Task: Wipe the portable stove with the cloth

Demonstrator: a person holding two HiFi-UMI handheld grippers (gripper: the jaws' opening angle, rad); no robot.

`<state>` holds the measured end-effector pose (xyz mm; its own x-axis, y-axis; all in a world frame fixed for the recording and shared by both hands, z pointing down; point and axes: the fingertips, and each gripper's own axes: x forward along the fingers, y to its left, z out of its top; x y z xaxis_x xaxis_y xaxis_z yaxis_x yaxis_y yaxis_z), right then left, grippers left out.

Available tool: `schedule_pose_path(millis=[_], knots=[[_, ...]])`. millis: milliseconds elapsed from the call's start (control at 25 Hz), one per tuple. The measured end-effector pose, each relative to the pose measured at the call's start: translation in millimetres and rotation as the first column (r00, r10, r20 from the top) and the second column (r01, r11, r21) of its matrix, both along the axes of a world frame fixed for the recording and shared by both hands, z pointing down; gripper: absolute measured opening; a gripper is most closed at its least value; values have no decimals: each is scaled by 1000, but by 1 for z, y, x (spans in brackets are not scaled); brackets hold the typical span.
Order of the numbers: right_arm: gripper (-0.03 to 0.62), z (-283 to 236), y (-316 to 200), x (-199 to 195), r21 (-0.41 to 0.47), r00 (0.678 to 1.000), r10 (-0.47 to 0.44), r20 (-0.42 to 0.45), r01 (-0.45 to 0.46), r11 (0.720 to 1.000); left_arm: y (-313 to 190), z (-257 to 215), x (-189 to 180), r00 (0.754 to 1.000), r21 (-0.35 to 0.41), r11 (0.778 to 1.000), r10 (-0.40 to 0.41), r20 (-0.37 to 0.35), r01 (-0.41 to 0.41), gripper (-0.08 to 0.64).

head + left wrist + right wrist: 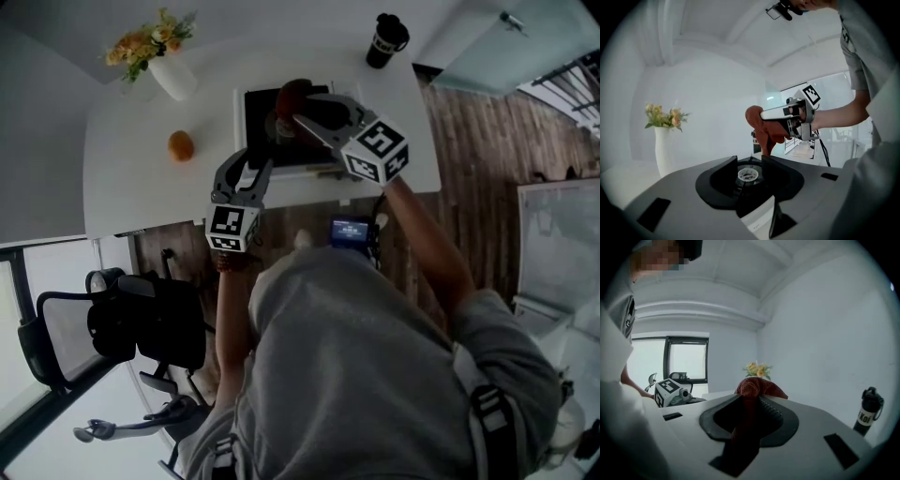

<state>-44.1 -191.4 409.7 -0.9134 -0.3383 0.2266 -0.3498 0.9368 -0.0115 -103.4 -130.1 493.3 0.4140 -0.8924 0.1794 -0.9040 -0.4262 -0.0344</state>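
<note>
The portable stove (260, 117), black-topped with a pale rim, sits on the white table (141, 178) in front of the person. My right gripper (298, 114) hovers over it, shut on a reddish-brown cloth (292, 94) that bunches past the tips and hangs down. In the right gripper view the cloth (757, 386) fills the space between the jaws. My left gripper (251, 161) is at the stove's near left edge, open and empty. Its own view looks between the jaws at the round burner (749, 174), with the hanging cloth (766, 131) above it.
A white vase of flowers (169, 70) stands at the table's far left, an orange (181, 145) in front of it. A black bottle (386, 39) stands at the far right. An office chair (122, 319) is beside the person on the left.
</note>
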Motion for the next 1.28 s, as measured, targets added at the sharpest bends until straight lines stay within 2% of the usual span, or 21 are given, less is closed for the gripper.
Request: schedule_pose_path(millis=[120,280,360,440,560,760,1040,1160,1280], knots=[[107,-25,0,38,81,987,129,95,-136,987,-8,-32,11,1000,83,996,-11,2,11,175],[109,-46,5,83,202,937,283,204,-323,925,-14,-68,10,993,184,976,-107,-49,114,166],[109,-43,11,95,226,919,328,221,-375,899,-15,-72,11,988,201,968,-140,-62,149,151],[109,-33,16,101,242,906,371,205,-415,877,-16,-71,15,984,193,966,-163,-68,173,100],[109,-19,23,107,222,884,430,186,-464,858,-16,-69,22,979,195,960,-194,-68,203,91],[109,4,44,112,196,884,444,147,-466,863,-8,-61,43,982,183,965,-181,-46,186,86],[109,13,54,116,106,883,408,232,-440,892,1,-52,54,985,181,968,-166,-52,173,74],[109,14,60,111,82,894,384,232,-411,908,1,-50,55,986,174,970,-165,-36,169,71],[109,20,60,108,85,897,391,206,-414,906,1,-50,54,985,165,971,-169,-24,171,69]])
